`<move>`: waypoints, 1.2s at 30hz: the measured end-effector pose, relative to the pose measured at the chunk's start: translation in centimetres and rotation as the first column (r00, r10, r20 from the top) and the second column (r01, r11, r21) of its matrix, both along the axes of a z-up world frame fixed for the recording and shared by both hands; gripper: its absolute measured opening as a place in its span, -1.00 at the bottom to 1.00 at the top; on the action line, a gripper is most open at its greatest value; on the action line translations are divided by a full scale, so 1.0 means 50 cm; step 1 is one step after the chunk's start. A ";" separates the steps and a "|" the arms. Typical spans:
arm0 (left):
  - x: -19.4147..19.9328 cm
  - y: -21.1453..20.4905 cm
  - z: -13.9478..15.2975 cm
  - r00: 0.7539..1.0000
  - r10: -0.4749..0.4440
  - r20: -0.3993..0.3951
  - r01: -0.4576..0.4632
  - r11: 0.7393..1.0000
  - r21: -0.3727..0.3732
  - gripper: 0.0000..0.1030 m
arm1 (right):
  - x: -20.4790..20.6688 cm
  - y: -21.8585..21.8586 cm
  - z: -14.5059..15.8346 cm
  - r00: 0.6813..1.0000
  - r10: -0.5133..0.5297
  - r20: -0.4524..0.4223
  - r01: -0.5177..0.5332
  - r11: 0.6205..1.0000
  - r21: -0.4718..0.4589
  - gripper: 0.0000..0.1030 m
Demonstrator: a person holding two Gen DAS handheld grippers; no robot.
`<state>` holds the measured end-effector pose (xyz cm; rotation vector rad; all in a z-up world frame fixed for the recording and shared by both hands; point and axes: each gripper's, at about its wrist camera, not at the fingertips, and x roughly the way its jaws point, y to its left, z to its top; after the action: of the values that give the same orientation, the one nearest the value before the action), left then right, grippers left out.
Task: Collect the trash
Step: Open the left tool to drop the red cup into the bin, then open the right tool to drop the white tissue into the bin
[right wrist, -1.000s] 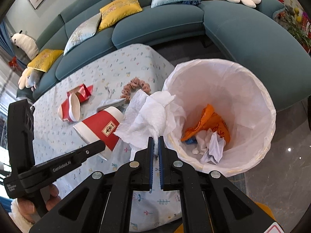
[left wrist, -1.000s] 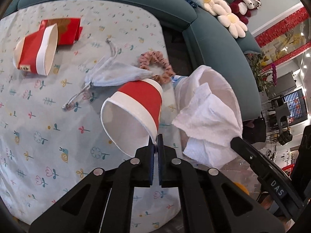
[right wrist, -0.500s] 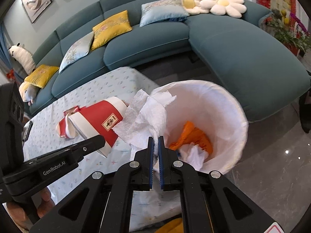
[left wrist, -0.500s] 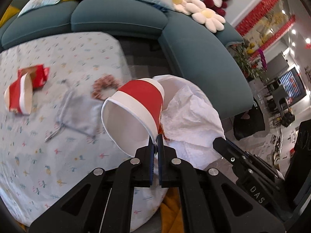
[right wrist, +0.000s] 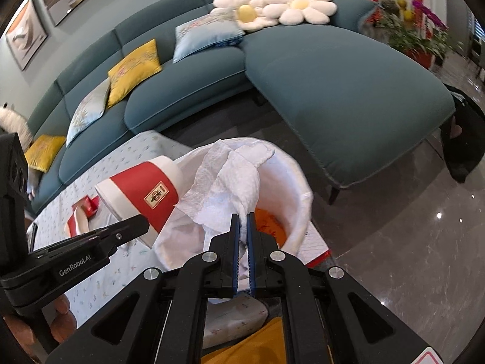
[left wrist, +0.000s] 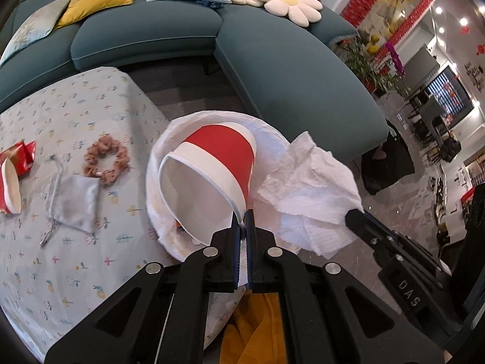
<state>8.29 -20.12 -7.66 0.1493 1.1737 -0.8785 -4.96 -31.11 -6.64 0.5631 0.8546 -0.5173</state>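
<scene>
My left gripper (left wrist: 242, 216) is shut on the rim of a red and white paper cup (left wrist: 212, 179), held on its side over the white-lined trash bin (left wrist: 157, 157). My right gripper (right wrist: 241, 217) is shut on a crumpled white tissue (right wrist: 230, 182), held above the bin's (right wrist: 298, 206) opening. The cup (right wrist: 142, 194) and the left gripper's finger (right wrist: 121, 233) show at the left of the right wrist view. The tissue (left wrist: 309, 200) and the right gripper's finger (left wrist: 363, 221) show at the right of the left wrist view. Orange trash (right wrist: 269, 224) lies inside the bin.
On the patterned tablecloth (left wrist: 75, 115) lie a pink scrunchie (left wrist: 106, 160), a grey drawstring pouch (left wrist: 72, 200), another red and white cup (left wrist: 10, 188) and a red wrapper (left wrist: 25, 154). A teal sofa (right wrist: 333, 85) curves behind the table. Glossy floor (right wrist: 409, 227) lies to the right.
Both grippers have moved toward the bin: the cup has moved from above the table to over the bin's opening, and the tissue now hangs over the bin.
</scene>
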 end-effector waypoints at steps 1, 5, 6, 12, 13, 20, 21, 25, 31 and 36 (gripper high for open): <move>-0.003 -0.009 -0.002 1.000 -0.007 0.000 0.007 1.000 0.004 -0.95 | -0.005 -0.007 -0.001 1.000 -0.008 0.001 0.008 1.000 0.001 -0.91; -0.016 -0.027 -0.002 1.000 -0.012 0.007 0.012 1.000 0.009 -0.94 | -0.019 -0.027 -0.008 1.000 -0.027 0.002 0.027 1.000 0.006 -0.91; -0.019 -0.031 -0.001 1.000 -0.009 0.013 0.009 1.000 0.011 -0.93 | -0.020 -0.030 -0.010 1.000 -0.027 0.001 0.027 1.000 0.007 -0.91; -0.023 -0.036 0.007 0.999 0.003 0.053 -0.004 0.999 0.032 -0.49 | -0.011 -0.030 -0.012 1.000 -0.019 0.004 0.019 1.000 0.012 -0.91; -0.021 -0.033 0.008 0.998 0.008 0.060 -0.010 0.999 0.034 -0.47 | -0.008 -0.027 -0.011 1.000 -0.014 0.005 0.014 1.000 0.011 -0.91; 0.001 -0.005 0.010 0.995 0.058 0.075 -0.061 0.997 0.044 -0.41 | 0.011 -0.013 -0.004 1.000 0.019 0.011 -0.019 1.000 0.001 -0.91; 0.003 -0.001 0.010 0.995 0.062 0.076 -0.066 0.997 0.045 -0.41 | 0.015 -0.011 -0.003 1.000 0.025 0.010 -0.025 1.000 -0.001 -0.91; 0.012 0.017 0.011 0.993 0.083 0.084 -0.088 0.995 0.049 -0.41 | 0.032 0.000 0.001 0.999 0.048 0.006 -0.048 0.999 -0.011 -0.91; 0.026 0.044 0.011 0.989 0.119 0.090 -0.124 0.991 0.050 -0.40 | 0.059 0.016 0.005 0.997 0.076 -0.003 -0.076 0.997 -0.023 -0.91; 0.038 0.067 0.014 0.984 0.149 0.096 -0.155 0.987 0.050 -0.38 | 0.080 0.027 0.007 0.995 0.097 -0.013 -0.097 0.995 -0.036 -0.90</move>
<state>10.20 -16.79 -6.98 0.1429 1.1091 -0.6972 -0.99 -29.76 -6.27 0.4834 0.8772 -0.4472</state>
